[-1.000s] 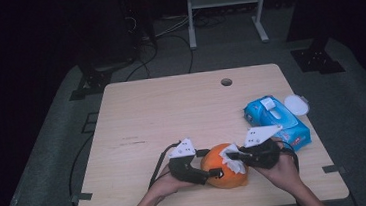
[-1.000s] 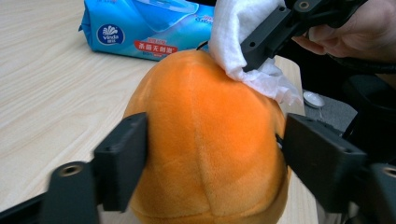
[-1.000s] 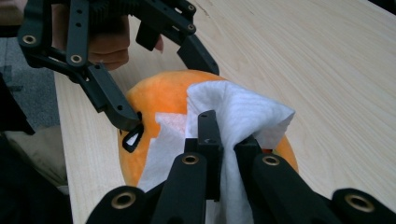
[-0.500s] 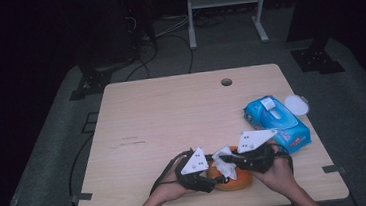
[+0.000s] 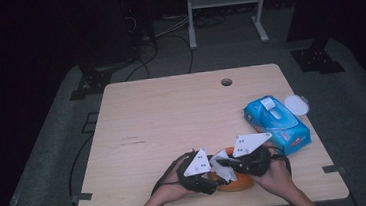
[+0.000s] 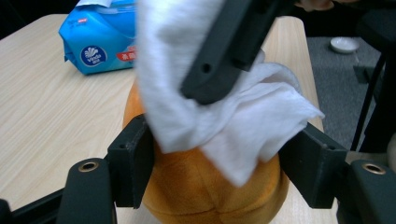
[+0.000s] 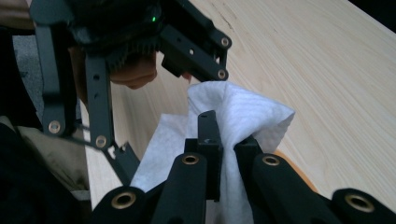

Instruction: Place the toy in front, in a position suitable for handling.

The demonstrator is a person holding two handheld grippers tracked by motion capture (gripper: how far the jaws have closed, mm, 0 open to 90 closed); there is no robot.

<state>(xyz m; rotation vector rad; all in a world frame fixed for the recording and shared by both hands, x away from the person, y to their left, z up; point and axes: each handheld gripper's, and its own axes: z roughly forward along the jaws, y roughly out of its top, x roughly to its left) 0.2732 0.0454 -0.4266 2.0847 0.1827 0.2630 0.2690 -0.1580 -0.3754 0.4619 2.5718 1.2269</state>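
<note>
An orange plush toy (image 5: 238, 184) sits near the table's front edge, between both hands. In the left gripper view my left gripper (image 6: 215, 163) has a jaw on each side of the toy (image 6: 201, 191). Its pads press the plush, though the jaws have just been opening a little. A white wipe (image 6: 247, 121) drapes over the toy's top. My right gripper (image 7: 226, 144) is shut on that wipe (image 7: 243, 112) and holds it down onto the toy. From above, the right gripper (image 5: 226, 164) reaches in from the right and the left gripper (image 5: 217, 181) from the left.
A blue pack of wipes (image 5: 276, 123) lies at the table's right edge, just behind my right hand. Beyond it is a small white round lid (image 5: 296, 104). The wooden table (image 5: 172, 114) has a cable hole (image 5: 226, 82) near its far edge. A dark floor with cables surrounds it.
Both grippers have drawn closer together and shifted a little toward the front edge. The wipe and grippers now cover more of the orange toy.
</note>
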